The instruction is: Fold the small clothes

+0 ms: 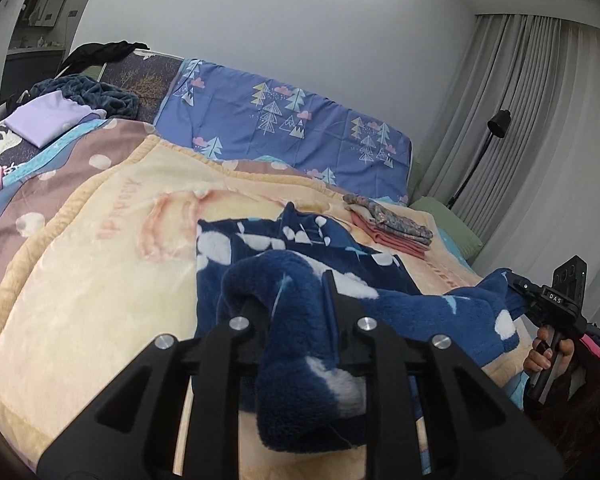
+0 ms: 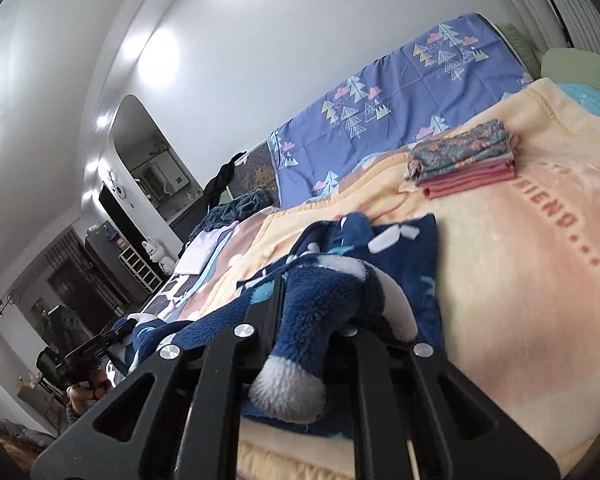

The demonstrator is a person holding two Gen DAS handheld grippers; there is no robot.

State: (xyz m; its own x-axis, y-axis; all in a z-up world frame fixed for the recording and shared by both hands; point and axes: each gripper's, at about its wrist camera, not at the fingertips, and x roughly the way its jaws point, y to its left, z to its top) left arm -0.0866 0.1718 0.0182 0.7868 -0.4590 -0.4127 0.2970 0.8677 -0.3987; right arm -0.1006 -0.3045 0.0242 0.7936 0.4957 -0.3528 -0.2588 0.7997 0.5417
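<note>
Navy fleece garment point(image 1: 300, 280), white-blotched, fills the lower centre of both views. Left gripper point(image 1: 296, 300): jaws nearly closed, pinching a thick fold of the fleece; cloth bunches between the fingers and hangs toward the lens at bottom centre. Right gripper point(image 2: 320, 300): same, jaws drawn in on a rolled edge, with a white-tipped end drooping at lower centre.

Garment stretched between the two tools. In the left wrist view its long axis runs from lower centre toward the right edge, where the right gripper point(image 1: 540, 300) shows side-on with the edge of the fleece at its tip. Only fingertips of the hand point(image 1: 548, 354) on its handle are visible; the rest is cut off.

Far half of the garment lies flat on the cream blanket point(image 1: 100, 280), pointing up-frame toward the headboard. Exact outline, sleeves or legs, hard to make out under the folds.

In the right wrist view the left gripper point(image 2: 96, 344) sits small and dark at lower left; its jaws are not legible there.

Beyond the garment, a stack of folded clothes point(image 2: 464, 162) rests well apart on the blanket, floral piece on top, pink ones beneath. Farther back, a blue tree-print cover point(image 1: 292, 128) stands against the wall. Lilac folded cloth point(image 1: 48, 118) at the upper left, floor lamp point(image 1: 496, 128) by grey curtains point(image 1: 540, 120) at the right.
</note>
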